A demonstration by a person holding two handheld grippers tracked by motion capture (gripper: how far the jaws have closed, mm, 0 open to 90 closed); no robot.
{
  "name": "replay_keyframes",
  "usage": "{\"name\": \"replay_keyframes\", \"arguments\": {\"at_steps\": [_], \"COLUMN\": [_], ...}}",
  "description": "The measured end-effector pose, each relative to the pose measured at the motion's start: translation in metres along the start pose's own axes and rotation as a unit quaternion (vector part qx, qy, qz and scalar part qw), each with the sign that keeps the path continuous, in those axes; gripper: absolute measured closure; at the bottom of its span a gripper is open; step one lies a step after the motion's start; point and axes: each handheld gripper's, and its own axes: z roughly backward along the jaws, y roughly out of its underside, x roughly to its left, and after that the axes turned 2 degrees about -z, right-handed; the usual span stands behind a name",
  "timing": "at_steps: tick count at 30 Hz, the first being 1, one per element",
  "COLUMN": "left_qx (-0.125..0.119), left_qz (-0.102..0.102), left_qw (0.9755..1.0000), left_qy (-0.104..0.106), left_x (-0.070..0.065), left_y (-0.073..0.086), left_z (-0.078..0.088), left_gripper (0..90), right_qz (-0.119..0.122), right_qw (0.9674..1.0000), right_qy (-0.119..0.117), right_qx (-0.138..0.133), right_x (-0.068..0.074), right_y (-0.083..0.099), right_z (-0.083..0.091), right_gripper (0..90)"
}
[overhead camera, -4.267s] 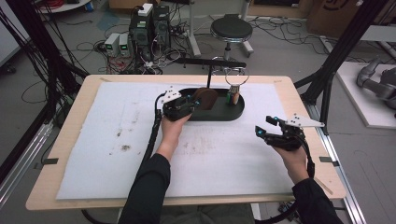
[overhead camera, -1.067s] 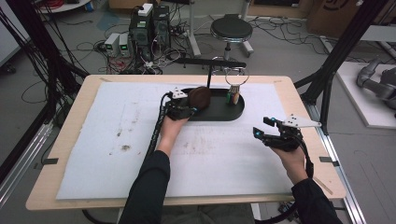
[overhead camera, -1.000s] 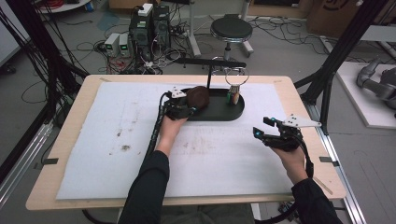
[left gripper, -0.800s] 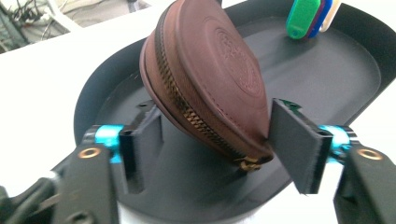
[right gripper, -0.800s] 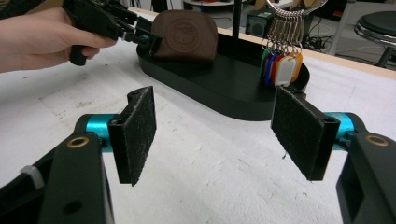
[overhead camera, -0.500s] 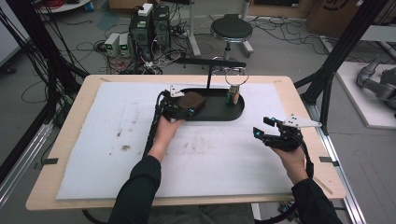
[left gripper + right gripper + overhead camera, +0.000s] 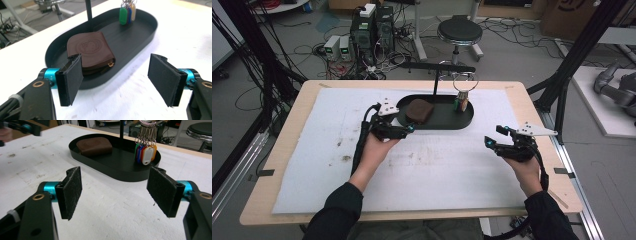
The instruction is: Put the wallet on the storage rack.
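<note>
Your wooden table (image 7: 532,102) carries a stained white mat (image 7: 312,150) over nearly its whole top. On the mat's far middle sits a black oval tray (image 7: 447,120), its post rising at the far side.

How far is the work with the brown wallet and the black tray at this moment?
Done, it seems: the brown wallet lies flat inside the black tray, near the hanging key tags. In hand: nothing; the left gripper has just been opening, its jaws empty and outside the tray. The right gripper is open over the white mat. No step left is visible.
</note>
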Motion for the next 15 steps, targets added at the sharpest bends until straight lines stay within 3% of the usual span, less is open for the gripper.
{"name": "replay_keyframes", "arguments": {"at_steps": [6,11,15], "left_qx": [-0.029,-0.050,-0.060], "left_qz": [0.001,0.002,0.016], "left_qw": [0.9996,0.9987,0.9978], "left_qy": [0.003,-0.009,-0.020], "left_x": [0.002,0.006,0.013], "left_y": [0.018,0.037,0.056], "left_z": [0.041,0.074,0.093], "left_gripper": [27.3,27.1,27.0], "right_qz": [-0.007,-0.008,-0.006], "right_qw": [1.0000,0.9999,0.9999], "right_qy": [0.003,0.012,0.015], "right_qx": [-0.002,0.000,0.002], "right_x": [-0.003,-0.006,-0.007], "right_y": [0.000,0.001,0.001], "right_z": [0.001,0.002,0.002], "right_gripper": [27.8,27.6,27.5]}}
